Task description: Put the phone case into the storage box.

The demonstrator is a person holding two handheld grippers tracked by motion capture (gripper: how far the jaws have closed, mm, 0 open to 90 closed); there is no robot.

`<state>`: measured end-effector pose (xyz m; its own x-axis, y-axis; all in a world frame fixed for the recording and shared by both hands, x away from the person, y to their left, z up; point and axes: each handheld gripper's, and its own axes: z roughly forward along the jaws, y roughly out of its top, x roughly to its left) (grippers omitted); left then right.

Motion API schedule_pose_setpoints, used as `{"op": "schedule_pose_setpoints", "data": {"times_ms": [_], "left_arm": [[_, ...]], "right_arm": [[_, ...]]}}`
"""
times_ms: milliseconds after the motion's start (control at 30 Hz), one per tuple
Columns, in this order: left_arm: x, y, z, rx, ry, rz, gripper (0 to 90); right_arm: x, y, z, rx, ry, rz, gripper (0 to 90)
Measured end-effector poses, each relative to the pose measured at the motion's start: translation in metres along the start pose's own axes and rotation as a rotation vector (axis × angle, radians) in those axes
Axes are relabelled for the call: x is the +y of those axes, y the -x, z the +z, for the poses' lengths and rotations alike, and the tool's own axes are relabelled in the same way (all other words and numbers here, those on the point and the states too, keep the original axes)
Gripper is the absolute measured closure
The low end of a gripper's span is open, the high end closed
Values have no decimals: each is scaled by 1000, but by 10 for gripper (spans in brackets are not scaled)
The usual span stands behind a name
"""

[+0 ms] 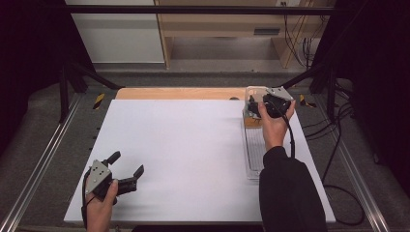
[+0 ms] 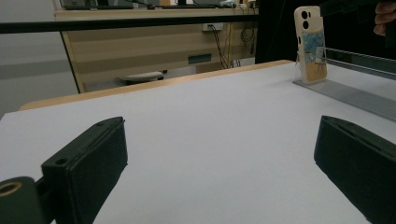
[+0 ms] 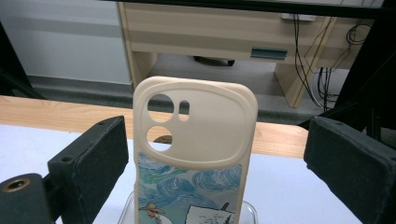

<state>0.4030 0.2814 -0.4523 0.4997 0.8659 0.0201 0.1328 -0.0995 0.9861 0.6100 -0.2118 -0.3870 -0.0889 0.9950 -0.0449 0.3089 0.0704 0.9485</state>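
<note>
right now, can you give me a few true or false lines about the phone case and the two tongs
1. The phone case stands upright in a clear stand. True.
2. The right tongs are shut on the case. False: the jaws stand open on either side of it, not touching.
3. The left tongs hold the case. False: they are open over bare white table, far from it.
4. The case has a painted picture on its lower part. True.

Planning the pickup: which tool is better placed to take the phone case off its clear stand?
Right. The right tool is open with the phone case upright between its jaws. The left tool sits open at the table's near left corner, far from it.
</note>
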Motion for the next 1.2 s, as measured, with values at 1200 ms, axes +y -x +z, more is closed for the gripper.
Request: {"op": "schedule_pose_setpoints", "data": {"times_ms": [1200], "left_arm": [[-1,-3,8,-36,17,31,18]], "right_arm": [[9,-1,-20,82,-4,31,58]]}}
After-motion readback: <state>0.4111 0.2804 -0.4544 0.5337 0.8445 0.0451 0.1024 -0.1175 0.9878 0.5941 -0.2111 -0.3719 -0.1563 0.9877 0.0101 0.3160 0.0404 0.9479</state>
